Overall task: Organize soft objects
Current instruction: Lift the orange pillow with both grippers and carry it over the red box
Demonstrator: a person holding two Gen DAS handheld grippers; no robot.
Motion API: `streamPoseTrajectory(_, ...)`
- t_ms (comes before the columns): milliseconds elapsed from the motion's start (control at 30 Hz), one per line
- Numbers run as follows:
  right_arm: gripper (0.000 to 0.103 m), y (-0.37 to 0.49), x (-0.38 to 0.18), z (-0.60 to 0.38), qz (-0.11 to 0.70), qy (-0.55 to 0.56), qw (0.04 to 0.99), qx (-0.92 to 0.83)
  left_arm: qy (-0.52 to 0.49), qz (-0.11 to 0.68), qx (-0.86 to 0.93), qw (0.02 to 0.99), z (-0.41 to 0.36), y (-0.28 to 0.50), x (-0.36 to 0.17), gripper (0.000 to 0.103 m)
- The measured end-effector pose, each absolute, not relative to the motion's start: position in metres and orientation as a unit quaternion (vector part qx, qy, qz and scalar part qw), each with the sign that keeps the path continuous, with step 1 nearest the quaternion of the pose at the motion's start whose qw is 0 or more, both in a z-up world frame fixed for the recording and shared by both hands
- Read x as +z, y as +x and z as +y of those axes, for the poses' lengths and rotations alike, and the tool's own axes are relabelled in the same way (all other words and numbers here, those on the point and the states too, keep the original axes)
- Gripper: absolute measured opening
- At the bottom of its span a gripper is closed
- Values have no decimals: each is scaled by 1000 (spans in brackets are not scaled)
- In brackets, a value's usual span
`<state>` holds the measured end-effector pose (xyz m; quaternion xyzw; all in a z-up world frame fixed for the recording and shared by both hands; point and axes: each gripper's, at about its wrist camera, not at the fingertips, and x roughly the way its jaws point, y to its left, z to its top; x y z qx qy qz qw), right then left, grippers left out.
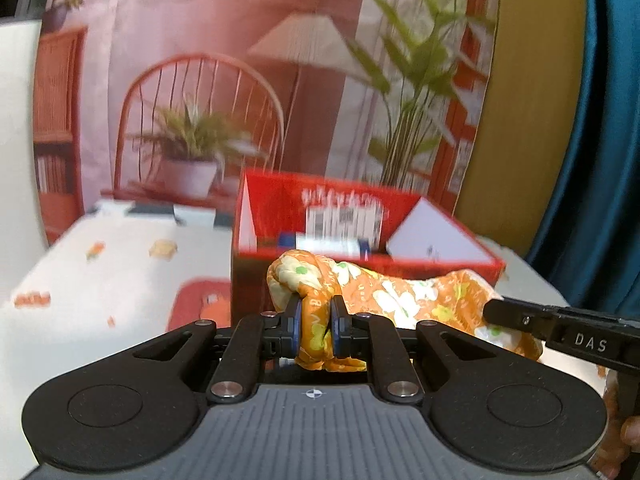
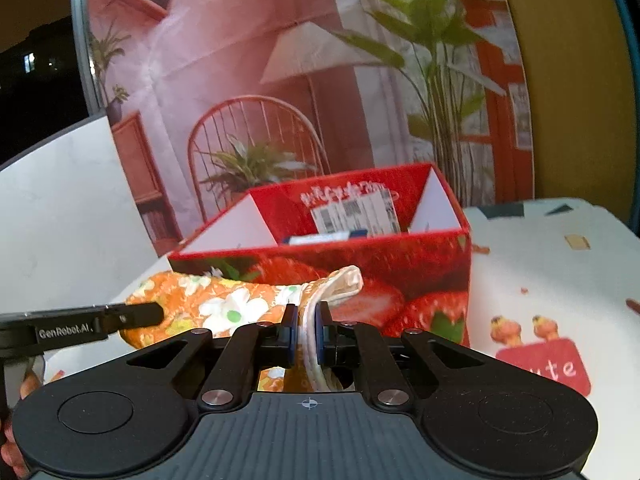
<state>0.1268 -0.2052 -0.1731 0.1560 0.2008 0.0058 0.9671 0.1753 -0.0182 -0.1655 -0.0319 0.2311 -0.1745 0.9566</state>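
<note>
An orange flowered cloth [image 1: 384, 292] hangs stretched between my two grippers, above the table and just in front of a red strawberry box [image 1: 360, 204]. My left gripper [image 1: 316, 312] is shut on a bunched end of the cloth. My right gripper [image 2: 306, 318] is shut on the other end, pinching the cloth's pale edge [image 2: 340, 284]. The cloth [image 2: 216, 300] runs off to the left in the right wrist view. The red box [image 2: 360, 256] stands open, with a white labelled packet [image 2: 356, 212] inside. Each gripper shows at the edge of the other's view.
The table wears a white cloth with small orange pictures [image 1: 132, 272] [image 2: 552, 288]. Behind it hangs a printed backdrop [image 1: 224, 80] of a chair, lamp and plants. A blue curtain [image 1: 600, 160] is at the right. A person's fingers [image 1: 624, 440] hold the right gripper's handle.
</note>
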Motion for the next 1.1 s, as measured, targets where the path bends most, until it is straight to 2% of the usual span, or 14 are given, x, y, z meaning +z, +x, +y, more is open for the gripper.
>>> streamPoseTrajectory(267, 8, 143, -128, -207, 159, 134, 978, 28, -19, 182, -180, 967, -25, 193, -120, 15)
streamPoseTrajectory(467, 8, 180, -108, -218, 152, 120, 980, 36, -1, 179, -177, 968, -35, 226, -105, 15)
streamPoseTrajectory(867, 8, 271, -128, -246, 182, 100, 978, 16, 29, 197, -171, 965, -65, 312, -105, 14)
streamPoseTrajectory(1100, 8, 316, -147, -256, 212, 76, 974, 4, 45, 237, -164, 957, -79, 360, -129, 14)
